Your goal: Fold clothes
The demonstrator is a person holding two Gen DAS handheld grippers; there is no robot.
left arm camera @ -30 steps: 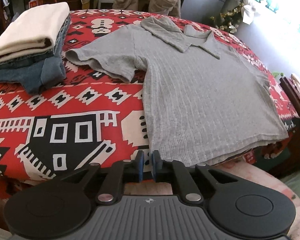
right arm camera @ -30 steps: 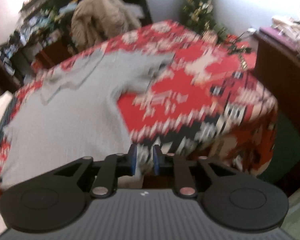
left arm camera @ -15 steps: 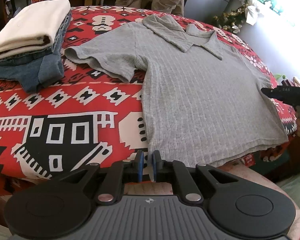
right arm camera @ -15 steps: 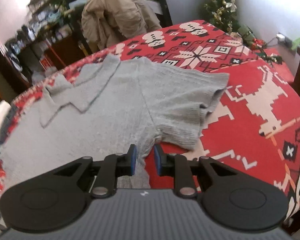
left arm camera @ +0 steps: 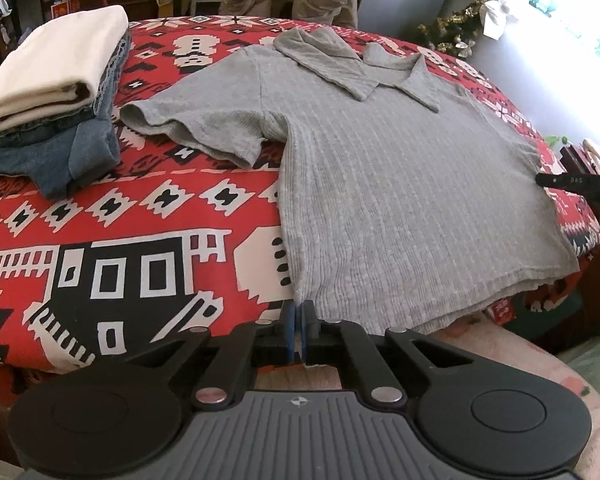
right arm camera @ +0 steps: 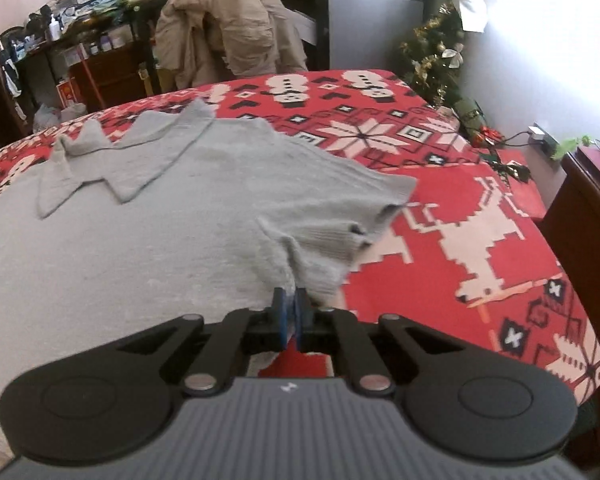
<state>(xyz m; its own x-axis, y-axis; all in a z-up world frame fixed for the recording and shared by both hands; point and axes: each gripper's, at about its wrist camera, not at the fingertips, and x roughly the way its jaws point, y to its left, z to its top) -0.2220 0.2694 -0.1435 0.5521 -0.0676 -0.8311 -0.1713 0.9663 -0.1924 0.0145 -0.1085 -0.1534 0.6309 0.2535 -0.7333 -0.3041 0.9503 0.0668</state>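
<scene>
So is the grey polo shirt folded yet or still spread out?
Spread out. The grey polo shirt lies flat on the red blanket, both sleeves out, collar open.

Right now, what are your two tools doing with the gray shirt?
Left tool shut on gray shirt's bottom hem corner. Right tool shut on fabric below the sleeve. Shirt flat on red blanket. Folded stack well aside.

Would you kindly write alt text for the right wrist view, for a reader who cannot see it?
The right gripper is shut on the grey polo shirt by its sleeve. The shirt lies flat on a red patterned blanket; a beige jacket hangs behind.
</scene>
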